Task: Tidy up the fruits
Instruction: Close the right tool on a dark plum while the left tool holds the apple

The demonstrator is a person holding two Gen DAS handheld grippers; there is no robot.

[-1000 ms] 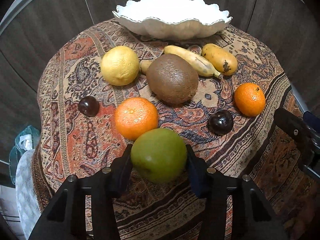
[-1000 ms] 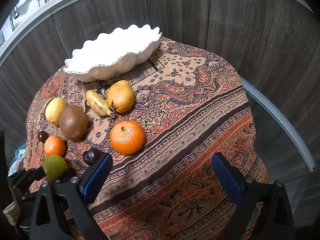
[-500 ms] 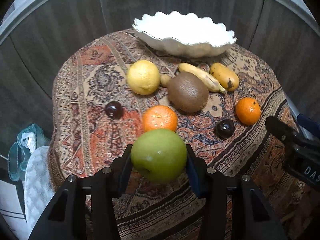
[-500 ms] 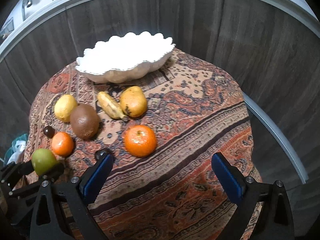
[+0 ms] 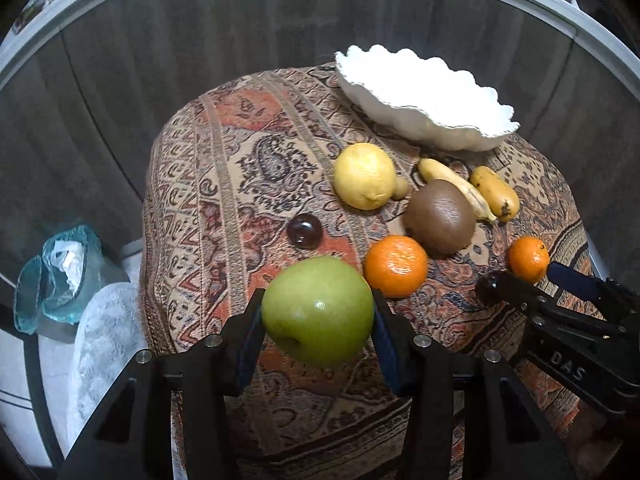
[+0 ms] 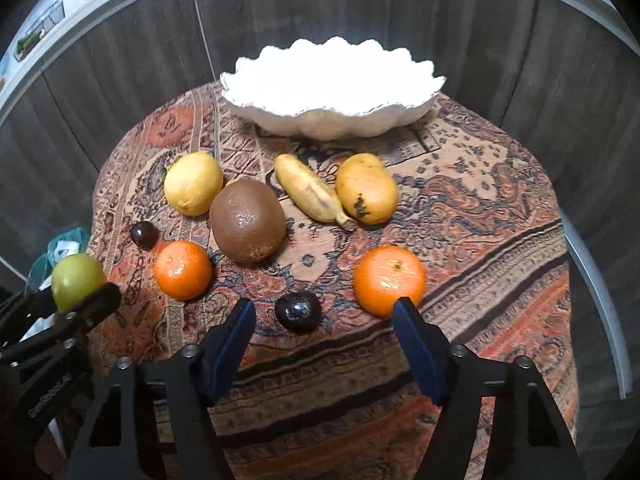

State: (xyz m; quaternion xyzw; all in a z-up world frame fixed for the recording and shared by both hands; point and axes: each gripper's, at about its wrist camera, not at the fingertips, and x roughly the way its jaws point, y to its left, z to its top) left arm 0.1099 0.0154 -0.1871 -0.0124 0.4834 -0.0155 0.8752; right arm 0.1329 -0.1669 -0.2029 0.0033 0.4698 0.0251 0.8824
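Observation:
My left gripper [image 5: 318,314] is shut on a green apple [image 5: 318,316] and holds it in the air above the table's left front; it also shows in the right wrist view [image 6: 76,282]. My right gripper [image 6: 324,320] is open, its jaws wide on either side of a dark plum [image 6: 298,312], with an orange [image 6: 389,280] by its right finger. A white scalloped bowl [image 6: 332,120] stands empty at the back of the table. A lemon [image 6: 193,188], kiwi [image 6: 247,226], banana [image 6: 310,192], yellow mango [image 6: 367,188], second orange [image 6: 183,269] and second plum [image 6: 144,234] lie on the cloth.
The round table carries a patterned red-brown cloth [image 6: 480,208]. Dark wood panels [image 6: 500,28] curve close behind it. A teal glass item [image 5: 56,272] and a white cloth [image 5: 104,336] sit below the table's left edge.
My left gripper has lifted the apple higher and drawn back to the left. My right gripper has swung left and narrowed, now straddling the plum.

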